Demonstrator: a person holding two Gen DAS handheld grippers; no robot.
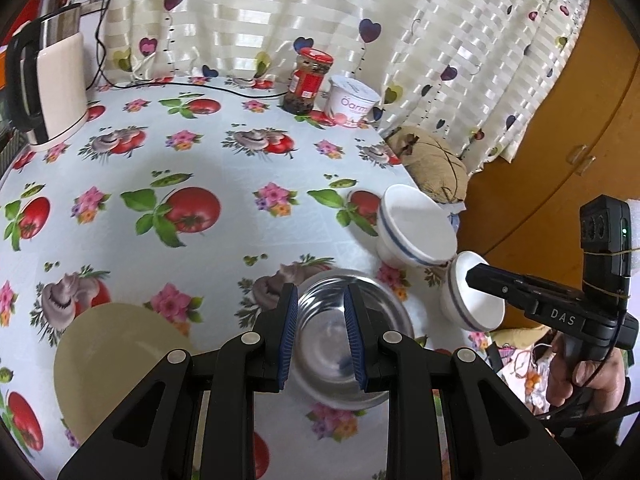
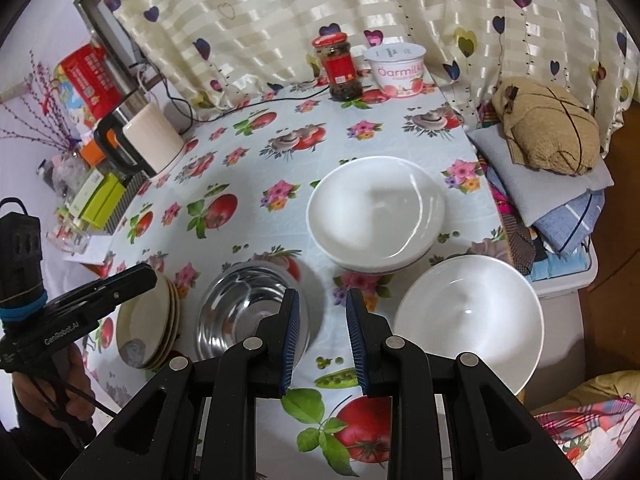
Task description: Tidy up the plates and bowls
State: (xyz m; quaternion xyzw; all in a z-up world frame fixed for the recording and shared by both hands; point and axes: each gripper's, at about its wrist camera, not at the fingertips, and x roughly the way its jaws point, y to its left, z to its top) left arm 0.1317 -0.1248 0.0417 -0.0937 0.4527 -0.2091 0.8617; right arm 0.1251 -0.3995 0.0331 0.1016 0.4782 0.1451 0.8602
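I am holding the left gripper above the table, its blue pads standing a narrow way apart with nothing pinched between them; the steel bowl is showing through the gap, sitting on the tablecloth below and apart from the pads. I am keeping the right gripper over the near edge of the table, its pads likewise narrowly parted and gripping nothing, only the patterned cloth lying under them. In the right wrist view the steel bowl is resting just left of that gripper, and beside it, toward the left edge, the stack of beige plates is sitting. A large white bowl is standing near the right edge, close to the near corner, and a stack of white bowls is sitting just beyond it, toward the middle of the right edge. At the far edge a red-lidded jar and a yogurt tub are standing side by side before the curtain, and a kettle is occupying the far left corner. A hand is gripping the right tool's handle at the right of the left wrist view.
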